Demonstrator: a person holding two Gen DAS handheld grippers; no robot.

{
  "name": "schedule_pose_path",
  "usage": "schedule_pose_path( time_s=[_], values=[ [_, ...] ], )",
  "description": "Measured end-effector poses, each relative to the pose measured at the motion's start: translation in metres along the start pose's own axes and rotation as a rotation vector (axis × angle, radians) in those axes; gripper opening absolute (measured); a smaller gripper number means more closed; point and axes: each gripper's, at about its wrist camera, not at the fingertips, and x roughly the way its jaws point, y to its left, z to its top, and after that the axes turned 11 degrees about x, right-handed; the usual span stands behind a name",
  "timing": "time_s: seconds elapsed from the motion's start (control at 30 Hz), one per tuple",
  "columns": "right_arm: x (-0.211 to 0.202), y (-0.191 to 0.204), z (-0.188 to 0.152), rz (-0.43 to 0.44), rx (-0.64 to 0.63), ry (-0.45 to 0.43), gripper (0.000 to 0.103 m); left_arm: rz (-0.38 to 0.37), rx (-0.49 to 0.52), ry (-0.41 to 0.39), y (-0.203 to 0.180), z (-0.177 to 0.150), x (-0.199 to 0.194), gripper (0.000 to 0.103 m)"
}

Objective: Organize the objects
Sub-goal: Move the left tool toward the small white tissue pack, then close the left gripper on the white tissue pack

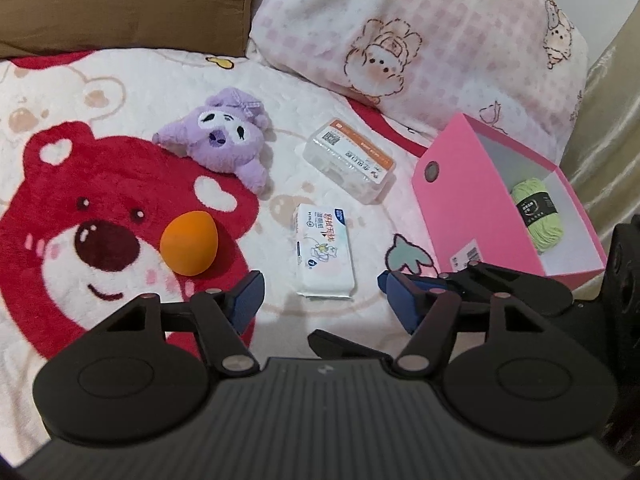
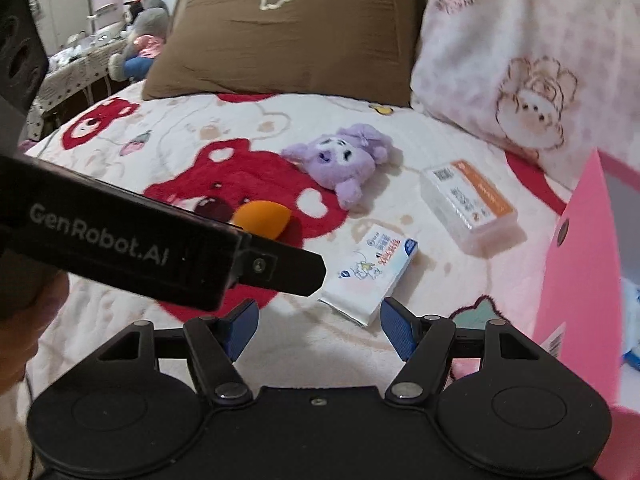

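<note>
The white wet-wipe pack (image 1: 325, 253) lies flat on the bed blanket (image 1: 132, 60) just ahead of my left gripper (image 1: 320, 294), printed face up, its near edge a little past the gap between my blue pads (image 1: 246, 296); my left jaws are released, standing partly apart with nothing between them and touching nothing. My right gripper (image 2: 318, 326) hovers over the same pack (image 2: 370, 276), which from this side lies tilted with one corner pointing toward the gap; those jaws are also released and empty, the pads clear of the pack. Left of the pack sits an orange egg-shaped sponge (image 1: 189, 243), resting on the red bear printed on the blanket. Beyond it lies a small purple plush toy (image 1: 224, 138) on its back, face up. To the right of the plush, and just beyond the wipe pack, is a clear plastic case (image 1: 349, 160) with an orange and white label, lying at a slant. Further right stands an open pink box (image 1: 460, 216) with white inner walls, holding a ball of pale green yarn (image 1: 538, 216) with a black band. A brown pillow (image 1: 128, 0) and a pink checked pillow (image 1: 420, 28) lean at the head of the bed. In the right wrist view the black body of my left gripper crosses the left side, hiding part of the sponge (image 2: 262, 218).
</note>
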Motion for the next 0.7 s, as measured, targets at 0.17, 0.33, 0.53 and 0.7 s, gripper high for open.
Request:
schedule_pose_path(
  time_s=[0.17,0.33,0.53,0.7],
  values=[
    [0.013,-0.003,0.0,-0.015,-0.009,-0.006,0.072,-0.005,-0.01,-0.005,0.009,-0.007,0.015,0.06],
    [0.026,-0.007,-0.003,-0.03,-0.002,0.003,0.072,-0.014,-0.013,-0.014,0.011,-0.009,0.03,0.055],
    [0.039,-0.009,-0.005,-0.027,-0.002,0.004,0.072,-0.035,-0.019,-0.028,0.007,-0.017,0.042,0.054],
    [0.049,-0.009,-0.006,-0.034,0.025,-0.015,0.072,-0.01,-0.056,-0.042,0.006,-0.018,0.052,0.044]
  ],
)
